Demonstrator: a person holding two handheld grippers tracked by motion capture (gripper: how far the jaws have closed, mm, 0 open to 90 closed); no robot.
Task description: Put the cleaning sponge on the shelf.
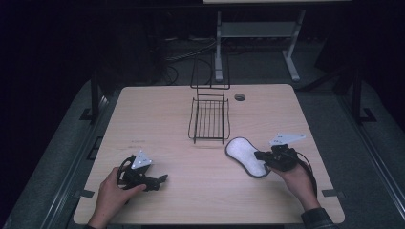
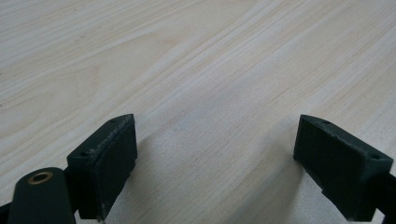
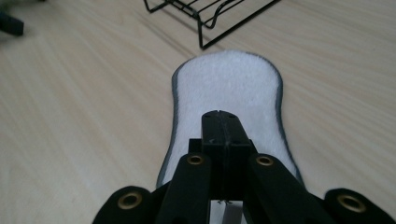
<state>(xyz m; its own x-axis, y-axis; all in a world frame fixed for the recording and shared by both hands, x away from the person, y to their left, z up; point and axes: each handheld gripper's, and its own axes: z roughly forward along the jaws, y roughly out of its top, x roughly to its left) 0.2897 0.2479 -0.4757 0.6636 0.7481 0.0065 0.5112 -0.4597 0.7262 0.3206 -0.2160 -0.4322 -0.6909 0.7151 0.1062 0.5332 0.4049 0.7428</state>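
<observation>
Right gripper [image 1: 260, 155] has its jaws pressed together on the white pad [image 1: 244, 155], lying right of centre just near the wire rack [image 1: 209, 119], while left gripper [image 1: 162, 179] gapes wide over bare table [image 1: 157, 114].

Light wood-grain counter [image 1: 157, 119] with rounded corners and a cable hole [image 1: 239, 97] near its far edge; grey carpeted floor [image 1: 57, 157] around it; white-legged table frame [image 1: 258, 33] beyond, in darkness.
</observation>
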